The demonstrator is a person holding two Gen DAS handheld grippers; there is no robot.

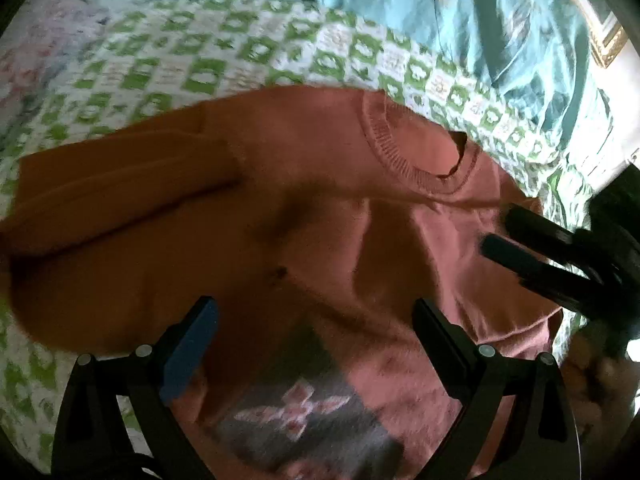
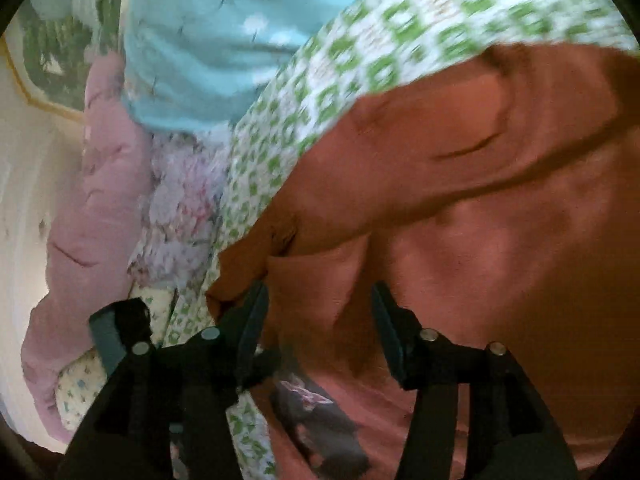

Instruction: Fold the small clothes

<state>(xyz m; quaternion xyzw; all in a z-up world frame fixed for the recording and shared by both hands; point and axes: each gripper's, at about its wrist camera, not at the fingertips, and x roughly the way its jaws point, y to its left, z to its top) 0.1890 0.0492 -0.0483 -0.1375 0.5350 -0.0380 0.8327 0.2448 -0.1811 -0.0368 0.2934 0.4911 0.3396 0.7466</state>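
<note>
Left gripper (image 1: 316,320) is hovering with jaws spread wide, nothing sitting between them. Blue pad is showing on inner face of one finger (image 1: 188,352); other finger is showing plain black. Right gripper (image 2: 320,312) is likewise holding jaws well apart, gap between them unpinched. In left wrist view, right gripper (image 1: 504,232) is reaching in ahead of and to right of left jaws, its two black fingers (image 1: 536,228) pointing leftward, slightly apart.
</note>
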